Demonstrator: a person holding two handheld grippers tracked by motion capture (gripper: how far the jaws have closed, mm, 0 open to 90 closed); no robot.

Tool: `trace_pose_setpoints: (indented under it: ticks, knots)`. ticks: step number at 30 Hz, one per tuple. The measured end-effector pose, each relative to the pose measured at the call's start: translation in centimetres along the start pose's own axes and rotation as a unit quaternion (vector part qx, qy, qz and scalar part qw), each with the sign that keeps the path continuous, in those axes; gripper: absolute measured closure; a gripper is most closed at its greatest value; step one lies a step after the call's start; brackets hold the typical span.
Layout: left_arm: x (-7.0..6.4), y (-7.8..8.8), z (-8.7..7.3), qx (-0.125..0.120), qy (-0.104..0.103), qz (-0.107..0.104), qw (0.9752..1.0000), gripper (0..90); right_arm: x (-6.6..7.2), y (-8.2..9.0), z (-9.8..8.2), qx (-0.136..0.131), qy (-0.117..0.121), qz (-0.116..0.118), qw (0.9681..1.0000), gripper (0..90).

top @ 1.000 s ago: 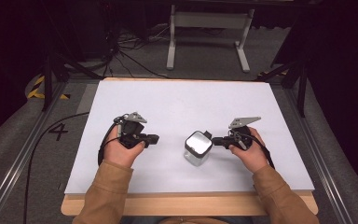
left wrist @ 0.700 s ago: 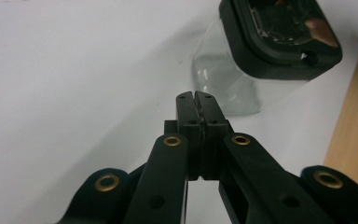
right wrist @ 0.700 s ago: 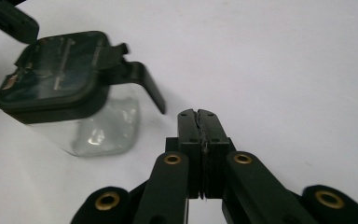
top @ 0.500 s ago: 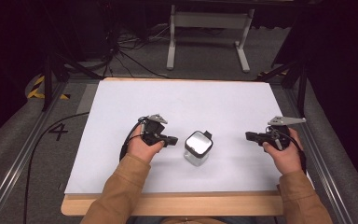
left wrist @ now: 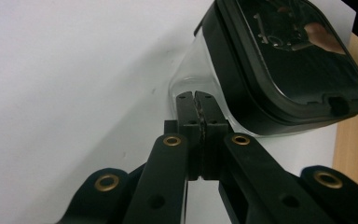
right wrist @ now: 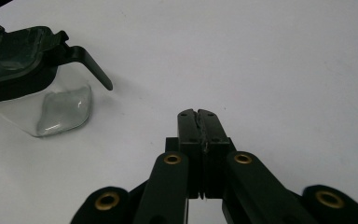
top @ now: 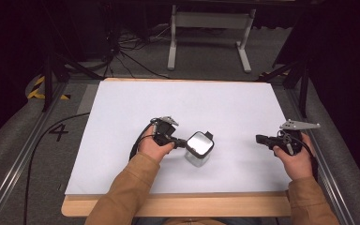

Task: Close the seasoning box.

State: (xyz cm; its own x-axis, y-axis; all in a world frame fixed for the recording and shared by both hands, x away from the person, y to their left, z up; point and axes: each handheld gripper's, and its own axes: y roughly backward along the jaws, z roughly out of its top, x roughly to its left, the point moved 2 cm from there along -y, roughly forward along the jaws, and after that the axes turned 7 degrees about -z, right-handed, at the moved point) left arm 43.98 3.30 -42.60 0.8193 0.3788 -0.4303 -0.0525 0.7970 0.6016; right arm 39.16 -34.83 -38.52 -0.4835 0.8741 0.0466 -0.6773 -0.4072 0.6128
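A small clear container [top: 198, 158] with a black-rimmed lid [top: 199, 144] stands on the white tabletop [top: 192, 103], a little in front of its middle. My left gripper [top: 182, 143] is shut with nothing in it. Its tips are right at the container's left side. In the left gripper view the closed tips [left wrist: 196, 99] are up against the container's clear wall [left wrist: 193, 70], under the lid [left wrist: 284, 60]; I cannot tell whether they touch. My right gripper [top: 260, 139], also shut and empty, hovers well to the right. The right gripper view has the container [right wrist: 56, 109] far left, its lid tab [right wrist: 91, 63] sticking out.
The wooden front edge [top: 178, 206] of the table lies close to the person's sleeves. A metal stand [top: 208, 28] and cables sit on the floor behind the table. A black cable [top: 37, 154] runs along the floor at the left.
The left gripper has moved right, up to the container's side. The right gripper has drawn away from the container toward the table's right edge. The container stays in place.
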Motion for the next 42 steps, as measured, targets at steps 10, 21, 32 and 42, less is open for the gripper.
trace_pose_setpoints:
  ticks: [10, 21, 32, 42]
  knots:
    - [-0.4, 0.0, -0.2, 0.031, 0.0, 0.005, 0.9995, 90.0, 0.4, -0.2, 0.3, -0.002, 0.006, 0.009, 0.9999, 89.8]
    - [-2.2, -1.2, -0.9, 0.099, -0.023, -0.009, 0.9948, 90.0, 1.1, -0.7, 1.1, -0.004, 0.014, 0.021, 0.9997, 89.7]
    - [-3.9, -2.6, -1.4, 0.126, -0.031, -0.026, 0.9912, 90.0, 1.6, -1.5, 1.6, -0.003, 0.024, 0.031, 0.9992, 89.7]
    - [-4.3, -2.3, -1.2, 0.121, -0.036, -0.025, 0.9916, 90.0, 1.9, -1.6, 1.8, -0.003, 0.029, 0.036, 0.9989, 89.7]
